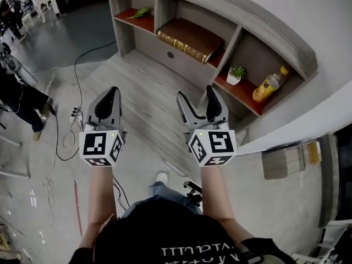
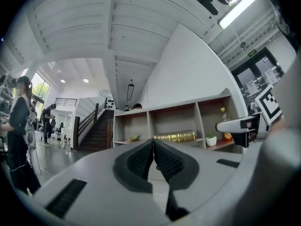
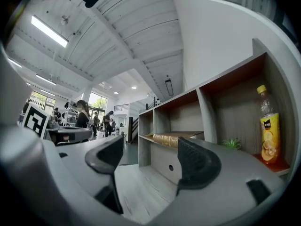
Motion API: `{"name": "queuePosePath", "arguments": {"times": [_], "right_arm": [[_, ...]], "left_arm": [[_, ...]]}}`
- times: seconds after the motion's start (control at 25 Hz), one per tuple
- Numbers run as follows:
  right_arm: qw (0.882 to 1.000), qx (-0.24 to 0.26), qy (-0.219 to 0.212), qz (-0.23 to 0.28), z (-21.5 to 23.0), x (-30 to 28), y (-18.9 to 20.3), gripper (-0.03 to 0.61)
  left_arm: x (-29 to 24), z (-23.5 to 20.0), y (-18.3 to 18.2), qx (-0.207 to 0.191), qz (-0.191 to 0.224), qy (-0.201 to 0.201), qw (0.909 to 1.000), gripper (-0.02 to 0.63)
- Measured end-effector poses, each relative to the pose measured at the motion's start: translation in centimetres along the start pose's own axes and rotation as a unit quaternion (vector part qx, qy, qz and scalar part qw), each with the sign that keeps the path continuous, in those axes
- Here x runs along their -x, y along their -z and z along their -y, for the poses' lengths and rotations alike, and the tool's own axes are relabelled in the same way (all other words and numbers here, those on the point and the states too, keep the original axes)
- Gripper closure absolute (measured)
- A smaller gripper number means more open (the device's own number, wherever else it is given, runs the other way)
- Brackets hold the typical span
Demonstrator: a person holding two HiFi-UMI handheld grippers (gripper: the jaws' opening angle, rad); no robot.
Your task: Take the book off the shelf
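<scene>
A thick brown book (image 1: 190, 39) with a gilt edge lies flat in the middle compartment of the low grey shelf unit (image 1: 258, 32); it also shows as the book (image 2: 175, 136) and the book (image 3: 168, 139). My left gripper (image 1: 113, 94) is shut and empty, held over the wood floor well short of the shelf. My right gripper (image 1: 197, 99) is open and empty, close in front of the shelf, just right of and below the book. In the left gripper view the pads (image 2: 141, 159) press together; in the right gripper view the pads (image 3: 197, 159) stand wide apart.
A small potted plant (image 1: 236, 73) and a yellow drink bottle (image 1: 269, 84) stand in the right compartment. A green leafy item (image 1: 140, 12) lies in the left one. Cables (image 1: 69, 133) trail over the floor at left. People stand in the hall beyond.
</scene>
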State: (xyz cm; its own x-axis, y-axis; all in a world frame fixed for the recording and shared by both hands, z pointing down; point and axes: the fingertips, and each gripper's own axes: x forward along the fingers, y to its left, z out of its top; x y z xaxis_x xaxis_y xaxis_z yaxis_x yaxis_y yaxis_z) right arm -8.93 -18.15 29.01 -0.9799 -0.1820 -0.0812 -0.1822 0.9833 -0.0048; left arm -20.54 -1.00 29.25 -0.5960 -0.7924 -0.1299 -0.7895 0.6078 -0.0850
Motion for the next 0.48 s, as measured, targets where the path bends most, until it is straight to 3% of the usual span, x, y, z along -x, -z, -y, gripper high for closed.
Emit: {"name": "queuePosePath", "arguments": {"times": [0.48], "right_arm": [[0.999,0.018,0.039,-0.03,3.8,-2.1,2.6,0.216]], "left_arm": [[-6.6,0.2,2.8,0.026,0.001,0.034,0.9991,0.603]]}}
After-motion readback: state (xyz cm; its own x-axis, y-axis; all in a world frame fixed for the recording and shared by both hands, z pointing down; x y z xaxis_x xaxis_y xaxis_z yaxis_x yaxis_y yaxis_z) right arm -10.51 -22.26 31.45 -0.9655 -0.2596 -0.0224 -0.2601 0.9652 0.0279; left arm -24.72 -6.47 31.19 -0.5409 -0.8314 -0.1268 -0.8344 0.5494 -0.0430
